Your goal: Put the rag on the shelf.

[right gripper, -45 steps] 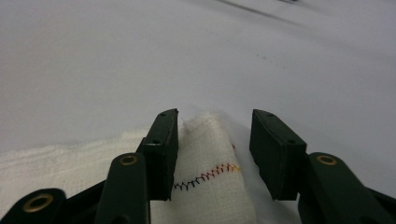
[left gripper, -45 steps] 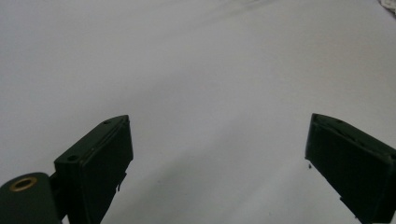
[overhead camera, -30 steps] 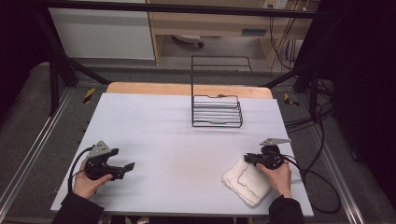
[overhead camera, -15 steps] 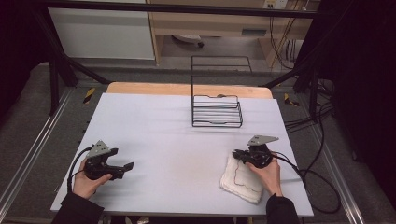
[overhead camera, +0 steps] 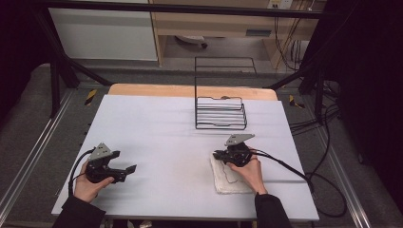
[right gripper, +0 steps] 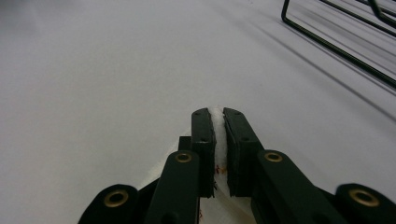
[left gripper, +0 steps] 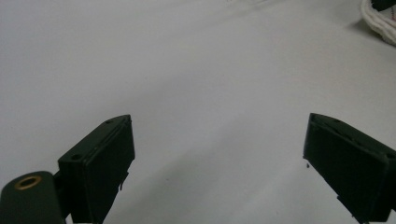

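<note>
At the near edge of the white table [overhead camera: 171, 128], two sleeved forearms come in from below, each hand wrapped around a black gripper. The left hand [overhead camera: 85, 184] holds the left gripper [overhead camera: 129, 168] low at the near left part of the table, pointing toward the table's middle. In the left gripper view its two black jaws stand wide apart with nothing but bare tabletop between them, and a bit of white folded cloth [left gripper: 379, 23] shows at the far upper right corner of that view.

On the near right, the right hand [overhead camera: 247, 168] rests over a white cloth [overhead camera: 228, 183] that lies flat on the table, its far edge under the right gripper [overhead camera: 216, 155] (a grey three-cornered plate sits on top of that gripper, and a black cable trails off to the right). In the right gripper view the jaws are drawn nearly together with a thin strip of the white cloth [right gripper: 218, 140] pinched between them; how much of the fabric is caught appears small, though the jaws hide most of it.

Farther back, well apart from both grippers, a black wire rack [overhead camera: 221, 113] stands on the table near its far edge, with a tall wire back rising behind its low basket. Its lower wires cross the upper right of the right gripper view.
</note>
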The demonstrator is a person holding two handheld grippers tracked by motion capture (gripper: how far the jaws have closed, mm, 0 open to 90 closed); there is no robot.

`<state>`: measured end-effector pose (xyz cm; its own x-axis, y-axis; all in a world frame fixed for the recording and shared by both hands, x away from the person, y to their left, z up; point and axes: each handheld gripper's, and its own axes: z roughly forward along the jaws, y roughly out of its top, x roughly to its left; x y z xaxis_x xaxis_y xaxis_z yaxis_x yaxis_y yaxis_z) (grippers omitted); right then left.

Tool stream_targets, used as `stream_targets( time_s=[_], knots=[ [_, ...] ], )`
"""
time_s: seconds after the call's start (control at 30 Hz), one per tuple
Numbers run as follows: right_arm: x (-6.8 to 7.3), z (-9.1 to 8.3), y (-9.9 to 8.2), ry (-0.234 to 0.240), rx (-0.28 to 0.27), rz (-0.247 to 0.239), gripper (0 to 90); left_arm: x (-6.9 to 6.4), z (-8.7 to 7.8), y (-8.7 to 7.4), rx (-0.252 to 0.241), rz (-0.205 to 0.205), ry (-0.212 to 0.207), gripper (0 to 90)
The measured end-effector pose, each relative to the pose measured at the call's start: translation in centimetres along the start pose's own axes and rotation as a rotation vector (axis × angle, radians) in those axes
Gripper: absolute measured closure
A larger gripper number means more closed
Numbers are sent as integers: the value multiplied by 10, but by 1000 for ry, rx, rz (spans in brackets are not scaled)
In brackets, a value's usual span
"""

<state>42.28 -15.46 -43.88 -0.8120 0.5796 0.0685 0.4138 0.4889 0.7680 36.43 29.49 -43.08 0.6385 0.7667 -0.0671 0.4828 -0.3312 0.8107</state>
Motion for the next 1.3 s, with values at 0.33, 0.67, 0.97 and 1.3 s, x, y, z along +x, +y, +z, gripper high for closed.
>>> stream_targets(
  time_s=[0.33, 0.67, 0.97, 1.3],
  knots=[
    [-6, -1, 4, -44, -36, 49, 585, -8, 3, 3, 5, -5, 1, 89],
    [-27, -46, -23, -172, -91, 194, 225, -23, 14, 14, 10, -18, -15, 84],
    [-40, -60, -43, -238, -84, 258, 136, -41, 29, 25, 26, 4, -41, 80],
    [-46, -55, -52, -273, -18, 282, 436, -41, 34, 20, 43, -1, -35, 79]
  ],
)
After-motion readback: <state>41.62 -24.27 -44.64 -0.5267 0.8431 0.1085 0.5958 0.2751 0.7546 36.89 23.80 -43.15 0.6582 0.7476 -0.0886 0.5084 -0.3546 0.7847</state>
